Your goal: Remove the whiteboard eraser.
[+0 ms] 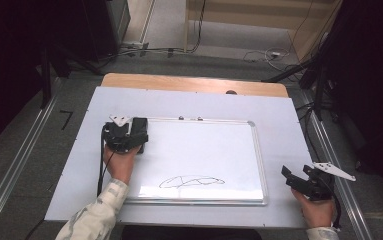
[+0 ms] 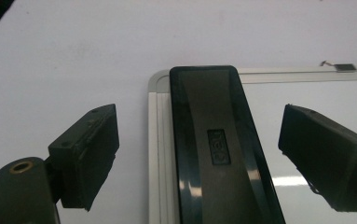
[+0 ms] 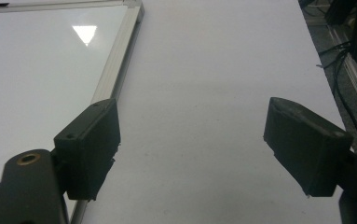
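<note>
While the left gripper (image 2: 199,154) sits wide apart around the black eraser (image 2: 218,149), the right gripper (image 3: 190,154) waits open.

Black eraser (image 2: 213,149) lies on the whiteboard's (image 1: 204,145) near-left corner, between the left tool's (image 2: 199,158) spread jaws, gaps both sides. Board middle bare above the scribble (image 1: 191,181). Right tool (image 3: 190,158) over open worktop (image 3: 213,93), just beside the board's raised frame.
</note>
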`<state>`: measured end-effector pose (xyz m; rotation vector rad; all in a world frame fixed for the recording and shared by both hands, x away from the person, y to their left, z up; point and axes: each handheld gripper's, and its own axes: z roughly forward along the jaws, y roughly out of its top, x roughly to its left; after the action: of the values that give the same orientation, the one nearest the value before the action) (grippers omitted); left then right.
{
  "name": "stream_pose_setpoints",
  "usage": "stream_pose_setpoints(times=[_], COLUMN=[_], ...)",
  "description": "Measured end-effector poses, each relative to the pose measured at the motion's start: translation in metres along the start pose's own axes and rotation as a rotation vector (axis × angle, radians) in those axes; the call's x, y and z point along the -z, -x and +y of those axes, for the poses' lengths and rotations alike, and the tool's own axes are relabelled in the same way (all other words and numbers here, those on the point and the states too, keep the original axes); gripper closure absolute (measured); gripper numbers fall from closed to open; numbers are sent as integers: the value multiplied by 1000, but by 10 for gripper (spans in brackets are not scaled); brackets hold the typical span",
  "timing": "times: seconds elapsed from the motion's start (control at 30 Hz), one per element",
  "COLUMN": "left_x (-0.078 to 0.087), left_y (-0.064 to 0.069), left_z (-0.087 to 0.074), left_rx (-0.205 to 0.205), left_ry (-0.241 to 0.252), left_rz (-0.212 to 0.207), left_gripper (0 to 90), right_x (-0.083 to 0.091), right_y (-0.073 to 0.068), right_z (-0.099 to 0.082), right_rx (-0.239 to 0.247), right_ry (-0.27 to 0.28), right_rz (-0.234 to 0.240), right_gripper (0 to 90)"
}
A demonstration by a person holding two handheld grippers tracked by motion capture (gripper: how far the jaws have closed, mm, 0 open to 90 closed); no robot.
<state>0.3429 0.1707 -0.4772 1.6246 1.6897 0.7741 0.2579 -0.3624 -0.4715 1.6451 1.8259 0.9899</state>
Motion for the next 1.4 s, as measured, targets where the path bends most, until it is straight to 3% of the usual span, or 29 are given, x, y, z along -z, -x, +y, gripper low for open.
stream_pose_setpoints(times=[0.17,0.37,0.47,0.7,0.8,1.03,1.23,1.4], left_x=[-15,-20,-22,-28,-29,-32,-35,-36], left_y=[6,11,13,11,13,15,12,12], left_z=[7,12,13,14,14,12,7,7], left_rx=[23,1,-2,-10,-34,-42,-9,-16], left_ry=[-33,-42,-39,-55,-60,-53,-47,-46], left_rz=[26,34,17,16,26,26,9,12], left_gripper=[166,221,310,410,414,412,401,401], right_x=[-2,-2,-2,-2,-2,-2,-3,-3], right_y=[0,-1,0,0,0,-1,-1,-1], right_z=[-1,-1,-1,-1,-1,-1,-1,-1], right_rx=[4,8,9,10,10,11,13,17], right_ry=[-5,-6,-2,-2,-5,-5,-5,-5], right_rz=[-2,1,-2,-2,-1,-2,-2,-3], right_gripper=[174,175,176,177,178,178,179,179])
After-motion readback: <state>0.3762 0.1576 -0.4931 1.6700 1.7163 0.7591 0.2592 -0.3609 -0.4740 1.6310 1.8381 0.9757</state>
